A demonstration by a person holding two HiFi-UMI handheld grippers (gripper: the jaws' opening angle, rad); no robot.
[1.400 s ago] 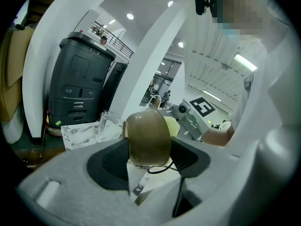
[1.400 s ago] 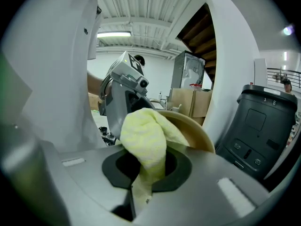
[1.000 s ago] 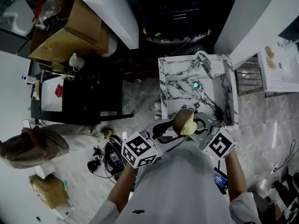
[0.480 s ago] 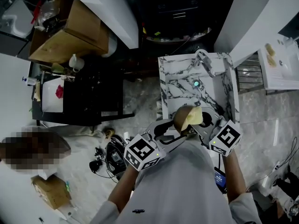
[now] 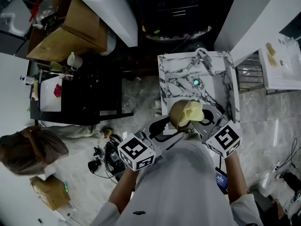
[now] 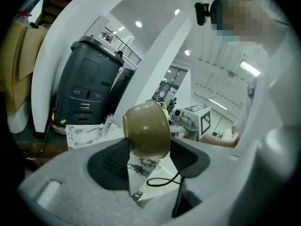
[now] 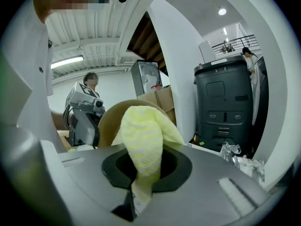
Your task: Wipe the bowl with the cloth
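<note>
The left gripper (image 6: 149,160) has its jaws clamped on the olive-brown bowl (image 6: 146,130), the dark pads pinching its lower wall so that most of the bowl stands out past the jaw tips. The right gripper (image 7: 145,167) has its jaws closed on the yellow cloth (image 7: 143,133), which bulges out ahead of them in a loose wad, with the bowl's open mouth just beyond it and apparently touching.

The hold on the bowl looks shallow and low. A hard push from the cloth could lever the bowl around between the pads or pop it free, and it would fall into the marble sink (image 5: 171,79) below. The cloth could also drag out of its jaws if it snags on the rim.

Both forearms are bent in close to the torso, and the two grippers angle inward so the jaws meet in front of the chest.

Beyond the jaws stands a dark grey bin (image 6: 87,86).
</note>
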